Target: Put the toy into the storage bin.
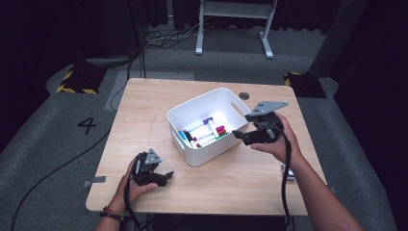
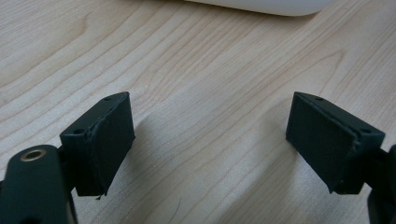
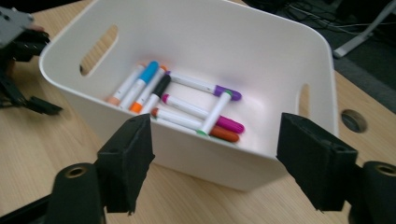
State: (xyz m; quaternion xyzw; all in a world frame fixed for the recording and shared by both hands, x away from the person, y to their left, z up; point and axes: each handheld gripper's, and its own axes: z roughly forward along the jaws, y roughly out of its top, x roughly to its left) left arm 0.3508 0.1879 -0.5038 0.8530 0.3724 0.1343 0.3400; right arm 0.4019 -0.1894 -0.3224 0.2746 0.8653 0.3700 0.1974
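One white rectangular plastic bin (image 3: 261,56) with slotted handles sat at the centre of the single light wooden table (image 1: 144,110), and eight white-barrelled felt markers (image 3: 187,100) lay inside it. By cap colour they counted as one blue, two orange, one black, one purple, one magenta, one green and one red-brown. Two black two-jaw handheld grippers were there: the left gripper (image 1: 165,178) at seven o'clock of the bin, the right gripper (image 1: 240,136) at three o'clock.

A light wooden table (image 1: 144,120) carries a white bin (image 1: 192,115) of markers
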